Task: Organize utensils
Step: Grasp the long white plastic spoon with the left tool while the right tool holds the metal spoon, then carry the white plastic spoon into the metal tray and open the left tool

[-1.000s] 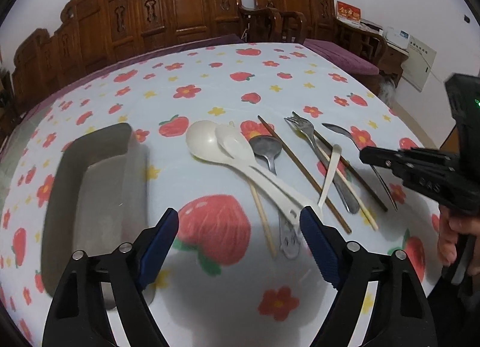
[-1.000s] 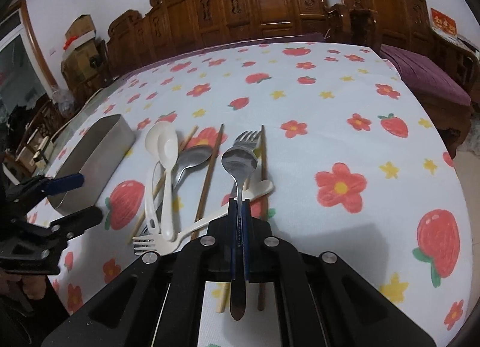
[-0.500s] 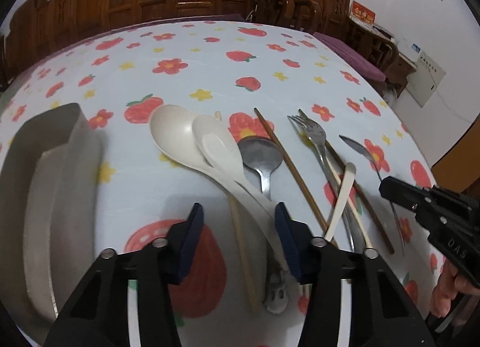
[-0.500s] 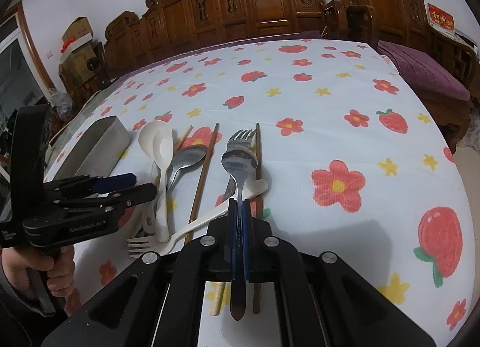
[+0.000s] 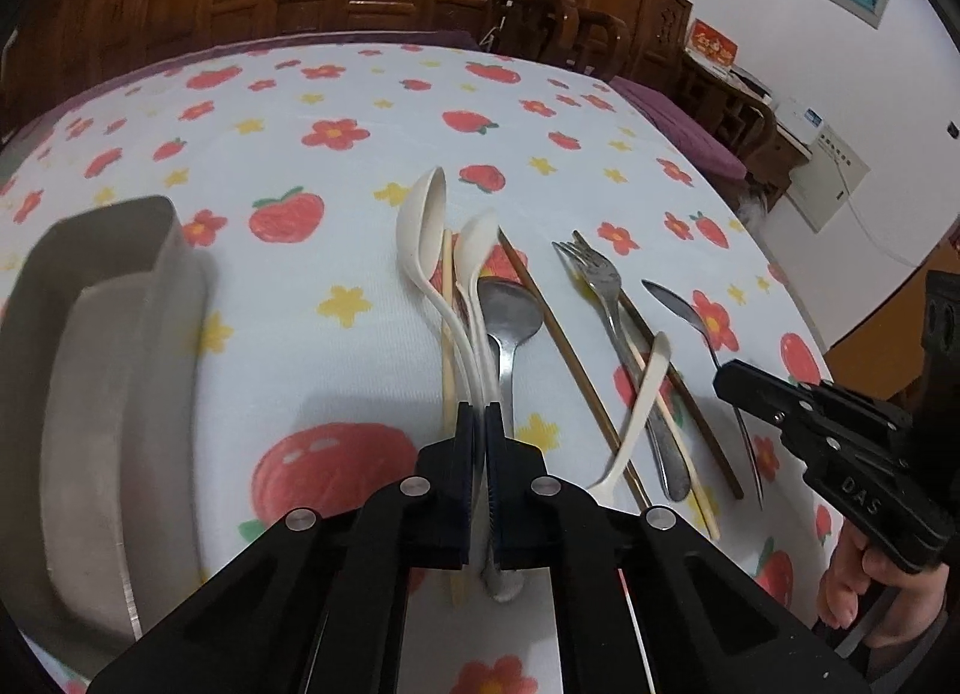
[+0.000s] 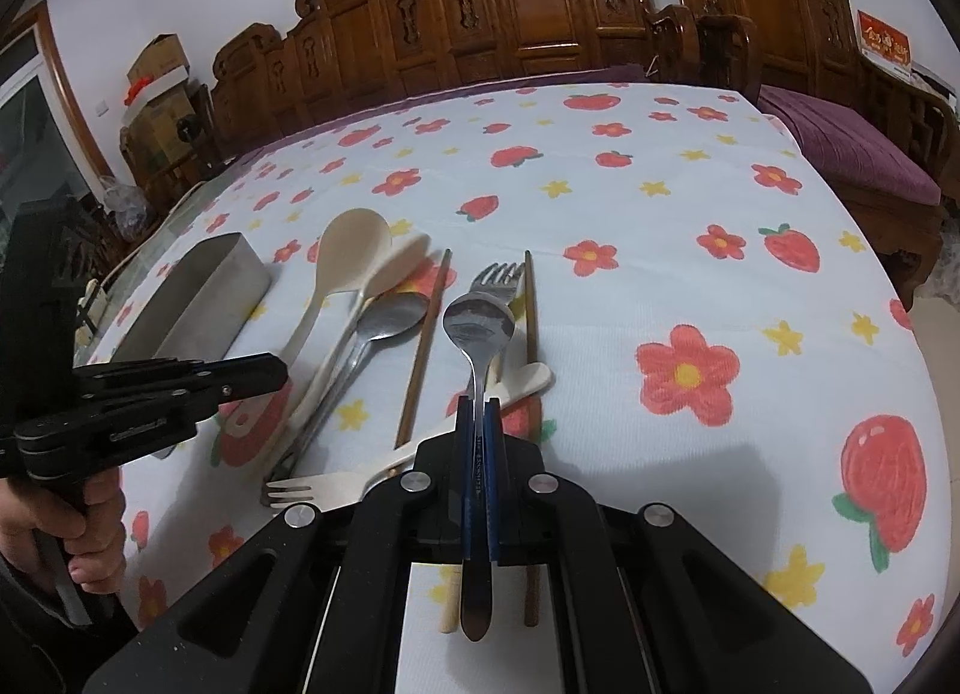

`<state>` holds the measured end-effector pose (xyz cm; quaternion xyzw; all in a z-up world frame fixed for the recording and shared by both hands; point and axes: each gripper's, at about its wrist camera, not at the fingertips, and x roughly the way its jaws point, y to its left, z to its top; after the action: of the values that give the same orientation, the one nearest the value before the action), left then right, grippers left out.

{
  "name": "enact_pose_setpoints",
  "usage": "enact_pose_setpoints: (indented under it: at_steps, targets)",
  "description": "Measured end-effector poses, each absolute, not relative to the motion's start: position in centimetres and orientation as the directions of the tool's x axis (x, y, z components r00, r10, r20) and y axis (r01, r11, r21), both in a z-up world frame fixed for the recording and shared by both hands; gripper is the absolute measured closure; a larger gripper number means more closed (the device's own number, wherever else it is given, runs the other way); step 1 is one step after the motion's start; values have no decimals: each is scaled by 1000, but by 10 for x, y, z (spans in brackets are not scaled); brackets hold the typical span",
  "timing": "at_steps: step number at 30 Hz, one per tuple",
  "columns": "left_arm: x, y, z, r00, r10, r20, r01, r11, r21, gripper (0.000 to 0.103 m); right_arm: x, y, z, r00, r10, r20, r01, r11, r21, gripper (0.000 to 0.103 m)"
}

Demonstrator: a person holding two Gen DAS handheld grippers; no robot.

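Note:
My left gripper (image 5: 479, 415) is shut on the handles of two white plastic spoons (image 5: 423, 220), tilted on edge above the cloth. A metal spoon (image 5: 510, 313), chopsticks (image 5: 564, 349), a metal fork (image 5: 600, 280) and a white plastic fork (image 5: 642, 394) lie to their right. My right gripper (image 6: 478, 409) is shut on a metal spoon (image 6: 478, 325), held above the fork (image 6: 498, 277) and chopsticks (image 6: 423, 346). The right gripper also shows in the left wrist view (image 5: 738, 379). The left gripper also shows in the right wrist view (image 6: 264, 373), with the white spoons (image 6: 351, 250) beside it.
A rectangular metal tin (image 5: 114, 334) stands on the left of the strawberry-print tablecloth (image 5: 336, 93); it also shows in the right wrist view (image 6: 201, 298). Carved wooden chairs (image 6: 540, 15) line the far edge. A purple-cushioned bench (image 6: 840, 153) is at the right.
My left gripper moved forward and closed on the two white spoons, which turned on edge and lifted. The right gripper kept its hold on the metal spoon.

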<state>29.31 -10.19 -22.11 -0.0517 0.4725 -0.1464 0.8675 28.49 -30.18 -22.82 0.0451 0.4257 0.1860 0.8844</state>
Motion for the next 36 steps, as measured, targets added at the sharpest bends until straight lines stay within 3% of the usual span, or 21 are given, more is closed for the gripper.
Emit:
enact_pose_setpoints:
  at_steps: [19, 36]
  targets:
    - [258, -51, -167, 577, -250, -778, 243, 961, -129, 100, 252, -257, -187, 623, 391, -677, -349, 914, 207, 99]
    - [252, 36, -169, 571, -221, -791, 175, 974, -145, 100, 249, -207, -164, 625, 374, -685, -395, 909, 136, 99]
